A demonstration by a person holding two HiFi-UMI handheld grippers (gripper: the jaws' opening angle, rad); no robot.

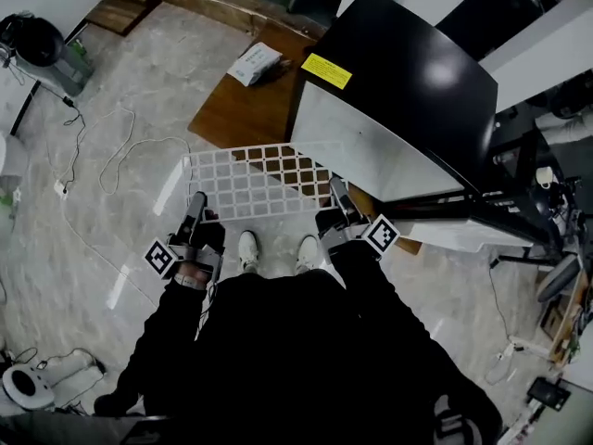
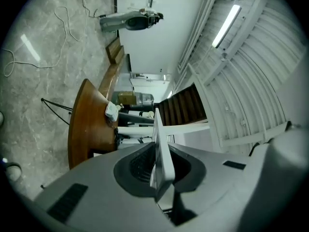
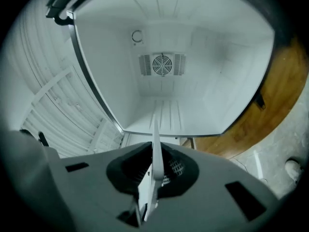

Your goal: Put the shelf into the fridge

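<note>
Holding white grid shelf (image 1: 255,182) flat, just outside the fridge (image 1: 408,82), not inside yet. Left claw (image 1: 196,204) is nearly closed, pinching the shelf edge farthest from the fridge. Right claw (image 1: 338,191) is the same, pinching the edge nearest the fridge. Right gripper view looks into the white fridge cavity, round fan grille (image 3: 162,65) on back wall. Yellow label (image 1: 326,70) on fridge's black top, print unreadable.

Shelf (image 1: 259,182) spans left tool (image 1: 197,202) to right tool (image 1: 338,191), clamped at each side edge. Fridge (image 1: 398,109) just behind it, on the bench (image 1: 232,119); packet (image 1: 255,63) left of fridge.
</note>
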